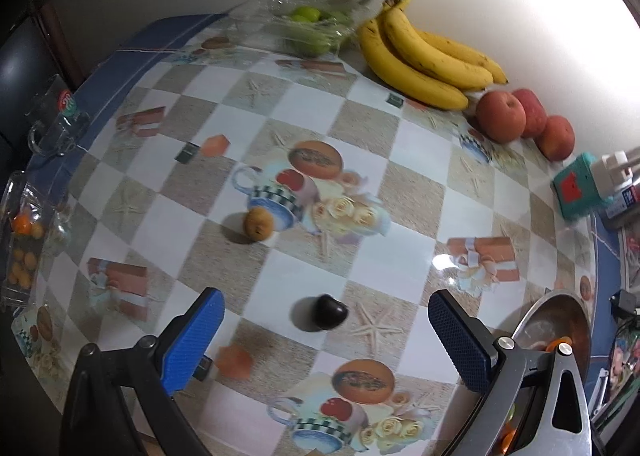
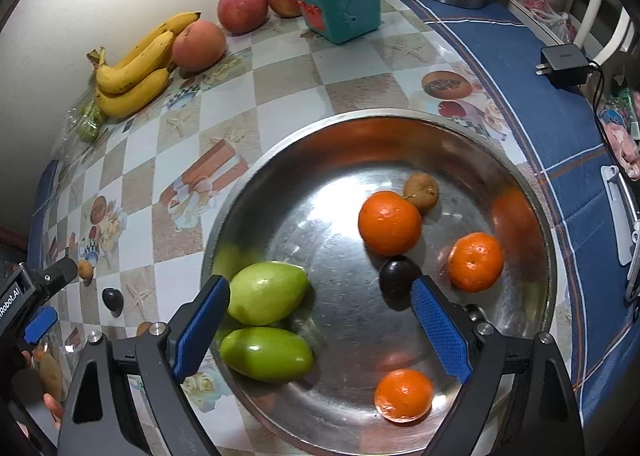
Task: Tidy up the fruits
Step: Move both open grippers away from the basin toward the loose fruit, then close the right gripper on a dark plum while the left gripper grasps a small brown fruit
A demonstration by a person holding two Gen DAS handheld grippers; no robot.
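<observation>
Left claw (image 1: 326, 340): jaws spread wide, nothing between the pads, nothing held. It is pointed steeply down at the surface (image 1: 400, 175).

Target, as judged from the layout: the dark plum (image 1: 330, 312) lying loose on the surface. In the left wrist view it is seen almost centred between the two blue pads, slightly ahead of the fingertips and apart from both. The plum is roundish with a faint point, so no long axis of consequence is noted; approach angle should matter little. A straight descent along the claw's own line appears to be what the next grasp depends on.

A second loose fruit, the small brown fruit (image 1: 259, 223), lies further ahead and a little to the left of the plum, well apart from the claw.

Right claw (image 2: 320, 320): jaws also wide open and empty, hovering over the metal bowl (image 2: 280, 151). Below it are seen two green mangoes (image 2: 268, 292), three oranges (image 2: 390, 223), another dark plum (image 2: 398, 276) and a small brown fruit (image 2: 421, 191). Whether the pads touch any of them cannot be told; none is gripped.

In the right wrist view the loose plum is seen far out at the left edge, beside the left claw. The left hand is therefore the nearer one. The bowl lies to the right of the left claw, its rim visible at the lower right of that view.

Bananas (image 1: 424, 55) and apples (image 1: 500, 115) are noted along the wall, untouched.
</observation>
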